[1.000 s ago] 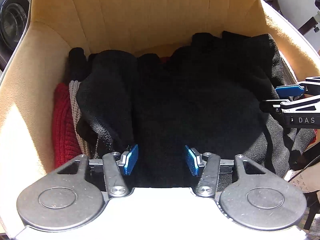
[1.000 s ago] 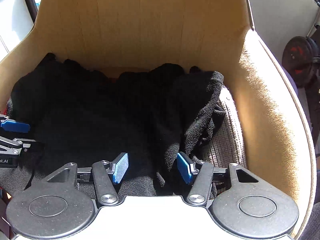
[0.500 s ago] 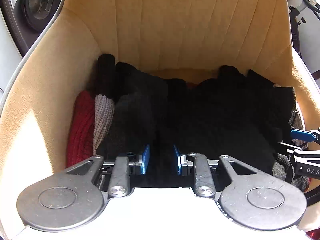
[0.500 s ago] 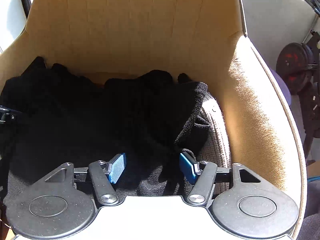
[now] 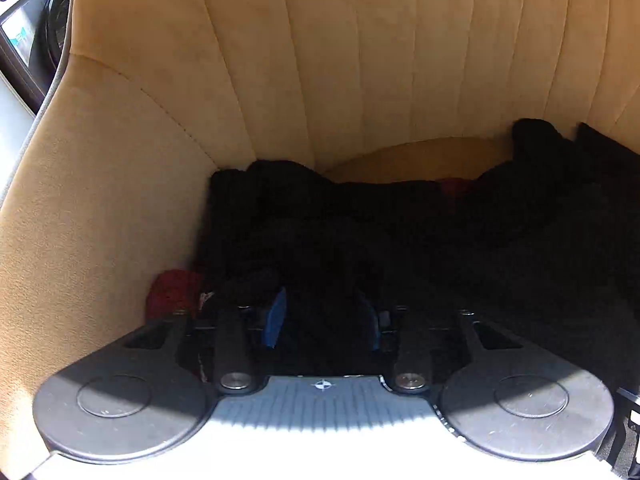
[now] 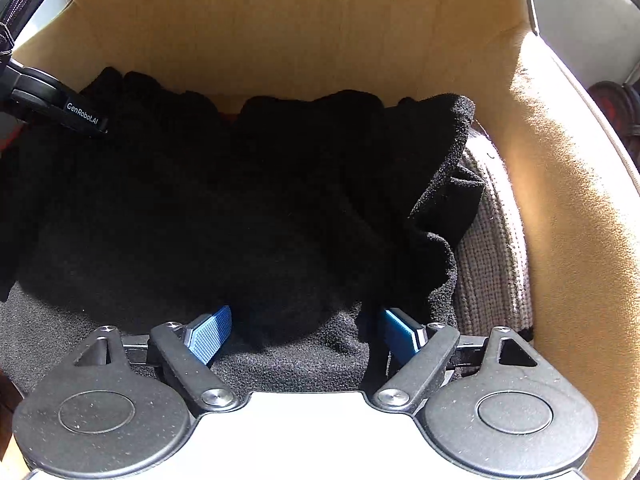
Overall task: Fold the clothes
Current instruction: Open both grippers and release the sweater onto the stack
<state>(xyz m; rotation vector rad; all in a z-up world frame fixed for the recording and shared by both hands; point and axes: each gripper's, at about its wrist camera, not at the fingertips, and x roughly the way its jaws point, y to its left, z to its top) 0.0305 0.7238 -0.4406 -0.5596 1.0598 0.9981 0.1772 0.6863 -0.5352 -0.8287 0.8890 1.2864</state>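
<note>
We work over a tan armchair [image 6: 568, 208], and nearly all the folding seems to lie ahead. A black fleece garment [image 6: 240, 208] sprawls rumpled across the chair's seat, its edge bunched toward the chair's right arm, with no neat fold that we can see. Under it, by that right arm, a grey knit [image 6: 492, 264] peeks out; by the chair's left arm a red knit [image 5: 172, 292] shows beneath the black.

Our right gripper [image 6: 306, 332] sits low at the seat's front edge, its blue pads spread wide with fleece lying loose between them, nothing pinched. Our left gripper [image 5: 322, 322] is down in the black cloth near the left arm; the gap between its pads is dark, and we cannot tell whether it has taken hold.

We judge the next need is a firm hold on the garment so it can be lifted out and spread.
</note>
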